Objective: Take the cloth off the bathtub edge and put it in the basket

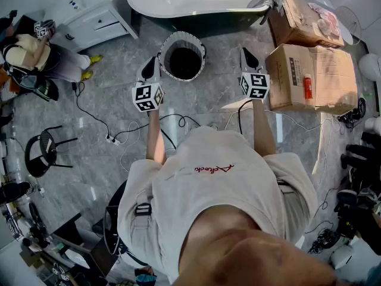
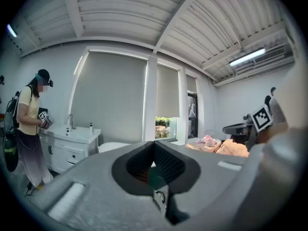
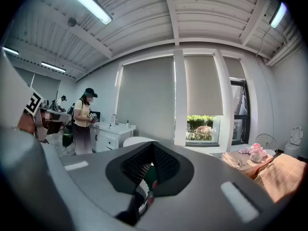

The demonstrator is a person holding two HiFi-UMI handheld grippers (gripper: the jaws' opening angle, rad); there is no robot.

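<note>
1. the task looks to be at its very start. the cloth is not yet picked up, and both grippers are held out roughly level over the floor, short of the tub.
2. the left gripper (image 1: 151, 65) is clenched with nothing between its jaws. the right gripper (image 1: 247, 56) is clenched and empty as well.
3. what looks like the cloth (image 1: 265, 2) is a grey crumpled bundle draped on the rim at the right end of the bathtub (image 1: 178, 2), just beside a cardboard box (image 1: 300, 22). it is well apart from both grippers, and nearer the right one.
4. the basket (image 1: 168, 43) stands on the floor just in front of the tub, between the two grippers in the head view. its inside is dark, and i can make out nothing in it.
5. the next move likely calls for the right gripper to open, reach forward and right to the tub rim, and pinch a fold of the cloth. it would then lift clear of the rim and carry left to the basket.
6. the floor (image 1: 107, 58) is grey marbled tile, with cables (image 1: 178, 121) trailing across it near the person's feet. they could trip a step forward.
7. a white vanity cabinet (image 1: 95, 19) stands to the left of the tub, with another person (image 1: 41, 55) beside it. a second, larger box (image 1: 309, 79) sits at the right, and the gripper views show blinds over a window and a ribbed ceiling with strip lights.
</note>
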